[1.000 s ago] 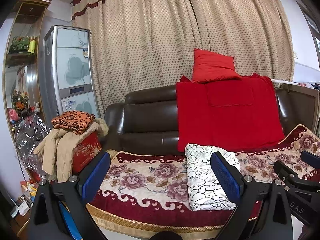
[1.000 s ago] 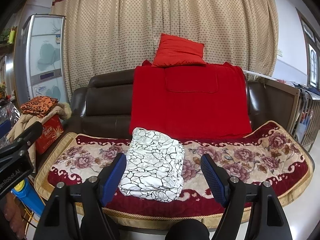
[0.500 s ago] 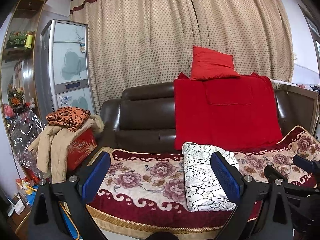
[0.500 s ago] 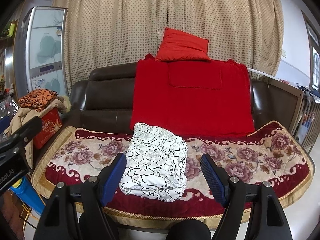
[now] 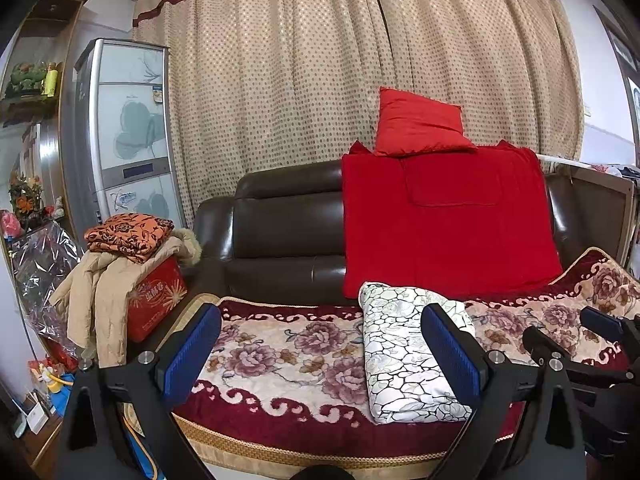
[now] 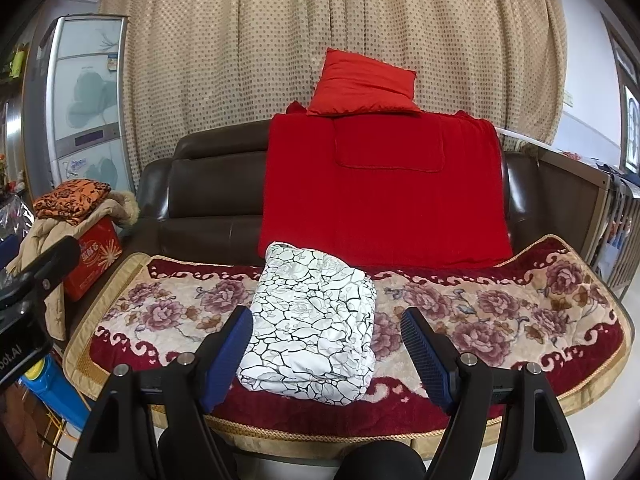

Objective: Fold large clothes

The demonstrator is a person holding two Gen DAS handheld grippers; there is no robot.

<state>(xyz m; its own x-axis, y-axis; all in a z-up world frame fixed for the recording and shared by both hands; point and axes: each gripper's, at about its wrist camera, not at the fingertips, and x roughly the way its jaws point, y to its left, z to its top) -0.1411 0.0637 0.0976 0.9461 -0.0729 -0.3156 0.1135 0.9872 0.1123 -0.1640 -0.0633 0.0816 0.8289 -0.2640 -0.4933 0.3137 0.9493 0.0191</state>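
Note:
A white garment with a black crackle print [image 6: 314, 326] lies folded into a thick rectangle on the floral sofa cover [image 6: 500, 312]; it also shows in the left wrist view [image 5: 408, 356]. My right gripper [image 6: 326, 354] is open and empty, held in front of the sofa edge with the bundle seen between its blue pads. My left gripper [image 5: 320, 354] is open and empty, in front of the sofa, to the left of the bundle. The right gripper shows at the right edge of the left wrist view [image 5: 576, 344].
A red blanket [image 6: 384, 188] hangs over the brown leather sofa back [image 6: 208, 200] with a red cushion [image 6: 360, 84] on top. A red box [image 5: 156, 300] with a beige coat and orange cloth stands left of the sofa. A tall cabinet [image 5: 124, 140] and curtains are behind.
Both grippers have drawn back and lowered slightly from the sofa, so the scene sits higher in both views. The folded garment has not moved. Both stay open.

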